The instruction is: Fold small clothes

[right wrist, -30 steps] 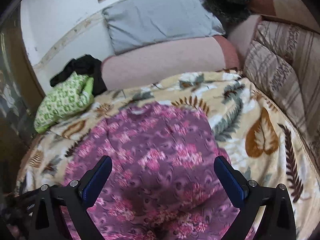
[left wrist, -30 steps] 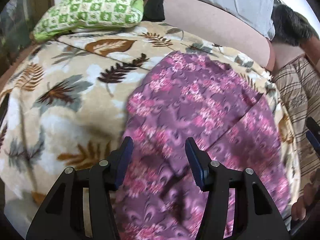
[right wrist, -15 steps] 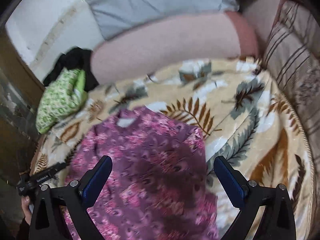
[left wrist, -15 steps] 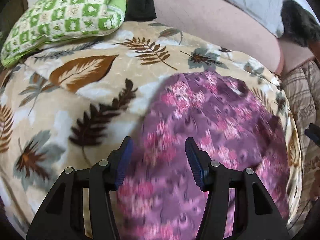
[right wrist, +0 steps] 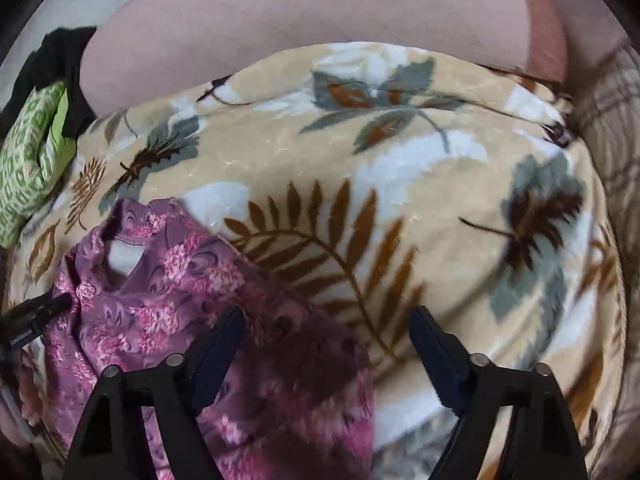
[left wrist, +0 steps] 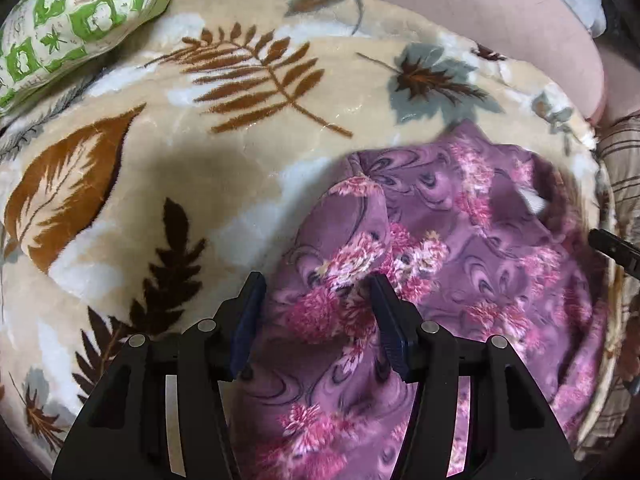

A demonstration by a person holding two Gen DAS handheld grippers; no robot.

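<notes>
A purple top with pink flowers (left wrist: 480,260) lies flat on a leaf-patterned blanket (left wrist: 160,160). Its collar with a white label (left wrist: 532,200) points away from me. My left gripper (left wrist: 316,300) hangs close over the top's left shoulder, jaws half apart, with a ridge of fabric between the fingers and not pinched. In the right wrist view the top (right wrist: 160,280) fills the lower left. My right gripper (right wrist: 326,320) is closing, with the top's right edge and bare blanket (right wrist: 440,200) between its wide jaws. Each gripper's tip shows in the other's view, the right gripper (left wrist: 612,248) and the left gripper (right wrist: 36,312).
A green patterned cushion (left wrist: 72,20) lies at the blanket's far left with black cloth (right wrist: 60,52) behind it. A pink sofa back (right wrist: 300,20) runs along the far side. A striped cushion (left wrist: 624,152) borders the right. A hand (right wrist: 24,400) shows at the lower left.
Both grippers moved forward and down over the top toward its collar end, so the fabric now looks much closer. The right jaws have narrowed. The top has stayed in place.
</notes>
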